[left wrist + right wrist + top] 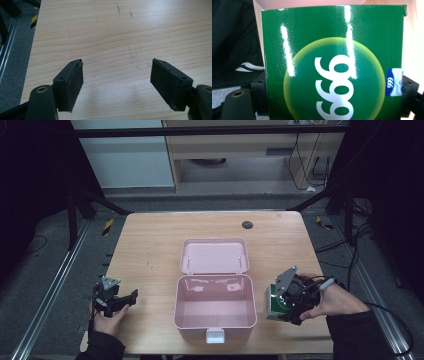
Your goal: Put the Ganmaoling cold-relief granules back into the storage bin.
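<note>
Wooden table (150, 245), grey carpet floor (45, 270) — dim room, black frame (210, 131)

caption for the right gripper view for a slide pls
Right gripper clamps a glossy green box printed with white 999 in a yellow-rimmed circle.

Only readable stuff is on the green box (332, 62) in the right gripper view: big white "999" inside a yellow-green circle, turned upside down so it looks like 666. Also a little blue sticker (393, 82) at its right edge with a sideways "999".
</note>
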A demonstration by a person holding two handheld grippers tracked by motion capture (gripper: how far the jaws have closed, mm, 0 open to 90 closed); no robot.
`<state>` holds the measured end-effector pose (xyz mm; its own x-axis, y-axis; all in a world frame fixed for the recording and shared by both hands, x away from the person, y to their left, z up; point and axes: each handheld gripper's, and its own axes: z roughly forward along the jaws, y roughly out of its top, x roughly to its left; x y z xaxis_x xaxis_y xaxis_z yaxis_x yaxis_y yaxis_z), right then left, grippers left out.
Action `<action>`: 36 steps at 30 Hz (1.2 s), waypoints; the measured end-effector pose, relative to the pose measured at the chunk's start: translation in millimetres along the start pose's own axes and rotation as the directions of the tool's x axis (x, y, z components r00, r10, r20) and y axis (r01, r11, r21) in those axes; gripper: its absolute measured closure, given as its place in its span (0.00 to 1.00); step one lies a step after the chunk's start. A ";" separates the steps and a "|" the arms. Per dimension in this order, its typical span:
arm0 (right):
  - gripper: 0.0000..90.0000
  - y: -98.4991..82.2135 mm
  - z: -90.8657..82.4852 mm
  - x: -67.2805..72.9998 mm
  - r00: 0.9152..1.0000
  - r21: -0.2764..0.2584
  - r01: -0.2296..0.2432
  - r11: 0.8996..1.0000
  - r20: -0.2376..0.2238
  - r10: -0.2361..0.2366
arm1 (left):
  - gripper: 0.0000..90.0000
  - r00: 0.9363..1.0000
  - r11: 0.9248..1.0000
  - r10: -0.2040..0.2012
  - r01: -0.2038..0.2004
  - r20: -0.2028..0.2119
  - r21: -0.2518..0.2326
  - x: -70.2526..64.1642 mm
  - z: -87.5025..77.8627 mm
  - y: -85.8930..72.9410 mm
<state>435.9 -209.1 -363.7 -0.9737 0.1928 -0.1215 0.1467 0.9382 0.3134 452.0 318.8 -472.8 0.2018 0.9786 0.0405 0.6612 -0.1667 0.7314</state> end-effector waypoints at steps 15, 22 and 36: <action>0.18 14.8 -32.3 -0.6 1.000 0.002 0.013 1.000 0.005 -0.013 | 0.28 1.000 1.000 0.000 0.000 0.000 0.001 0.0 0.2 0.1; 0.18 26.9 -44.8 0.8 1.000 0.001 0.024 1.000 0.001 -0.024 | 0.28 1.000 1.000 0.002 -0.002 -0.001 0.003 0.0 0.2 0.2; 0.18 57.7 -64.6 3.0 0.999 -0.010 0.049 0.999 0.008 -0.049 | 0.28 1.000 1.000 -0.004 0.004 -0.012 0.000 0.6 0.5 0.2</action>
<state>430.1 -173.0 -285.1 -0.9783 0.1490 -0.1438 0.0972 0.9436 0.3165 452.6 319.2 -473.0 0.1909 0.9805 0.0458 0.6620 -0.1631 0.7316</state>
